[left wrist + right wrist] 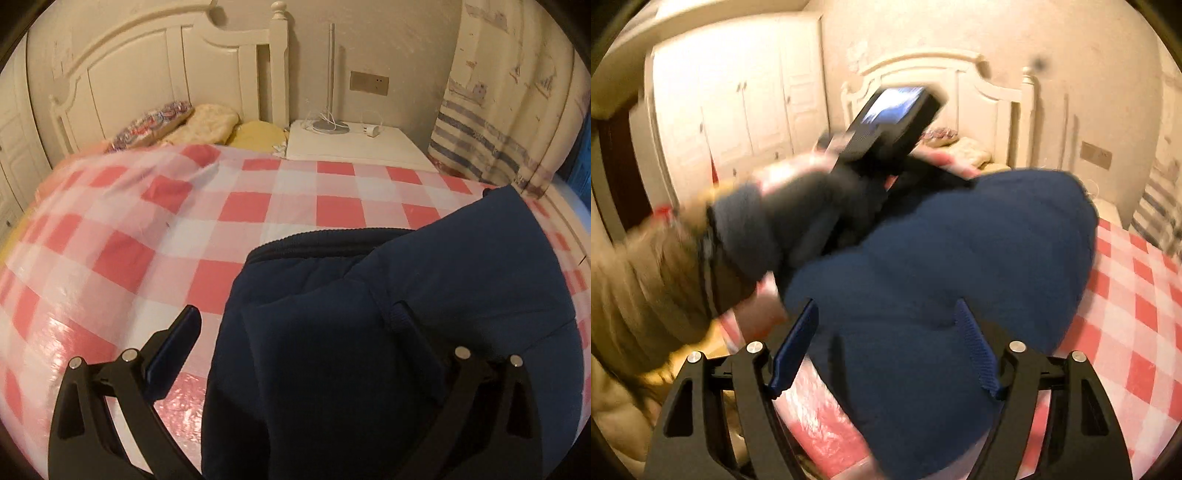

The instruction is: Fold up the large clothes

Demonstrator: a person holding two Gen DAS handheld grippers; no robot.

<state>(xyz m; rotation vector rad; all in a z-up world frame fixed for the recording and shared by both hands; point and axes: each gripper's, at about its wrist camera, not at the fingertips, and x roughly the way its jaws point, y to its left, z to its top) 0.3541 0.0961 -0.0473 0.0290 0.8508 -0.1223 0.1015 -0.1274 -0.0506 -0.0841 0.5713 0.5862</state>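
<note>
On the bed, a pink-and-white checked cover (pixel 258 206) lies under a glossy clear sheet, and pillows (pixel 177 123) are piled against the white headboard (pixel 147 66) at far left. The left gripper (pixel 295 332) hangs spread wide over the near edge: its left finger (pixel 177 347) stands clear above the cover, while the right one is sunk in dark cloth and hard to pick out. The navy garment (pixel 388 332) lies heaped on the bed's near right part, a ribbed hem edging its far side. Farther right, a white nightstand (pixel 354 147) carries a lamp base (pixel 330 127) and a charger plug. In the right wrist view, blur smears everything; the right gripper (pixel 886 350) is parted, both blue pads over the garment (pixel 942 277), with contact impossible to judge. A sleeved hand with the other device (pixel 886 122) crosses the upper left.
</note>
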